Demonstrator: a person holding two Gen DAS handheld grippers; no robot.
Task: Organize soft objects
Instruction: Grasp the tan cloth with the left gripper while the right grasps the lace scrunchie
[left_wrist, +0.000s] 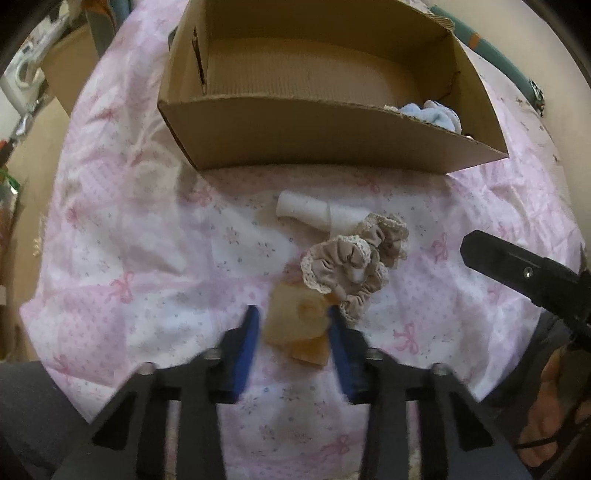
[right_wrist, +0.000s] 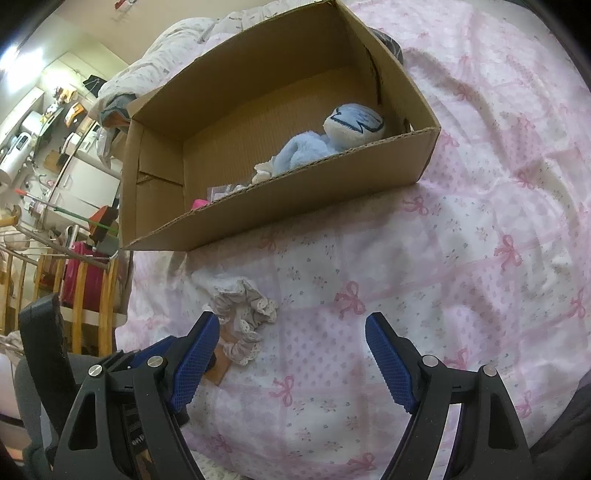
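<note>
Two beige lace-edged scrunchies on a brown card lie on the pink bedspread, beside rolled white socks. My left gripper is open, its blue fingers on either side of the card, just below the scrunchies. My right gripper is open and empty above the bedspread; the scrunchies lie by its left finger. An open cardboard box stands beyond; in the right wrist view the box holds a light blue plush toy.
The pink bow-print bedspread covers the bed. The box also holds small pink and white items. Furniture and clutter stand past the bed's left edge. The right gripper's black body shows at the right of the left wrist view.
</note>
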